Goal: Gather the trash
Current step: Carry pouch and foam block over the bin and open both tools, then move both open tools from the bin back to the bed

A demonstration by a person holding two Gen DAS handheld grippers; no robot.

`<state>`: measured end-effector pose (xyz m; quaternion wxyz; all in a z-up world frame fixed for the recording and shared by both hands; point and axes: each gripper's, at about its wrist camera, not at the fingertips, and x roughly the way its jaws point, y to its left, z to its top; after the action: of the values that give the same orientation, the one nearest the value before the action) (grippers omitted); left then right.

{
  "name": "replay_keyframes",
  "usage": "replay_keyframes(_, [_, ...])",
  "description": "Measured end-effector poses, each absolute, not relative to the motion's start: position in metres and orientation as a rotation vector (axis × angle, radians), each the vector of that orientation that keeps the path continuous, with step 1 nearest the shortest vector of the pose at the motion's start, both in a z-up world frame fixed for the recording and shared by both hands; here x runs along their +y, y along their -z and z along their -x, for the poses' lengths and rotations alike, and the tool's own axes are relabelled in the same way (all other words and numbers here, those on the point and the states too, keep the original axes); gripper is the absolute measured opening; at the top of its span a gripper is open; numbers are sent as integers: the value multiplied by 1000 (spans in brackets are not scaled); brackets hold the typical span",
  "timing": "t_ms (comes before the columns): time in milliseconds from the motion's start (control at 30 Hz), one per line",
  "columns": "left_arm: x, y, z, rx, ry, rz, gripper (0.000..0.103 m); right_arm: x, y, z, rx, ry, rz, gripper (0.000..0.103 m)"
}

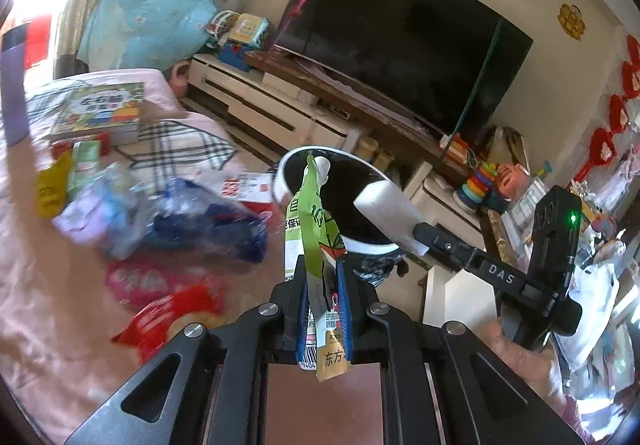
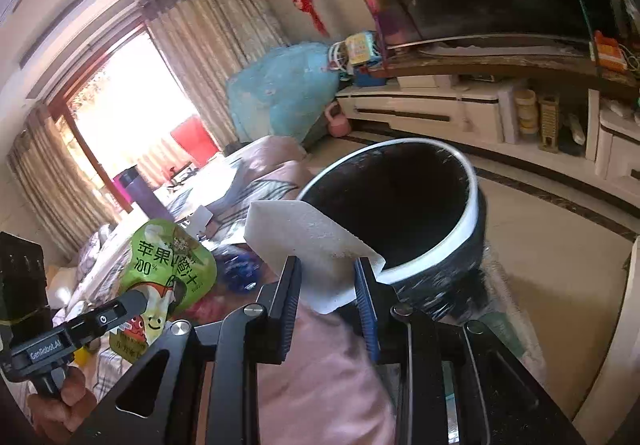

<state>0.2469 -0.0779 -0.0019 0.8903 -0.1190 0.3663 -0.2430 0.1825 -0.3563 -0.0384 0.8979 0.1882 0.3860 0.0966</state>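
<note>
My left gripper (image 1: 324,285) is shut on a green apple-juice pouch (image 1: 314,221), held upright with its white spout near the rim of a black trash bin with a white rim (image 1: 280,173). The pouch also shows in the right wrist view (image 2: 172,265). My right gripper (image 2: 328,277) is shut on a white flat handle (image 2: 304,237) at the bin's rim (image 2: 472,213) and holds the bin tilted beside the bed. The right gripper also shows in the left wrist view (image 1: 416,233).
The pink bed (image 1: 40,285) carries more trash: red snack wrapper (image 1: 172,313), clear bag with blue items (image 1: 200,221), yellow packet (image 1: 50,185), green carton (image 1: 84,161), a book (image 1: 100,113). A TV (image 1: 400,45) on a white cabinet (image 1: 260,105) stands beyond.
</note>
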Motion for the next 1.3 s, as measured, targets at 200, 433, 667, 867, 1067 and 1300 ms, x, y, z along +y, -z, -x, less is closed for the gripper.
replay_keyframes(200, [-105, 9, -290, 784, 526, 237, 10, -368, 39, -206, 811, -166, -352, 28])
replay_keyframes(433, [-131, 14, -333, 805, 540, 236, 10, -377, 38, -224, 815, -143, -310, 28])
replay_keyframes(667, [-152, 26, -364, 830, 535, 233, 9, -385, 48, -243, 844, -118, -271, 28])
replay_keyframes(867, [-165, 29, -379, 837, 529, 226, 10, -388, 56, -259, 870, -112, -243, 29])
replay_keyframes(1067, [-154, 25, -369, 821, 496, 236, 59, -393, 56, -261, 864, -112, -274, 46])
replay_keyframes(1300, [-126, 24, -329, 819, 471, 259, 65, -389, 47, -240, 823, -125, -320, 77])
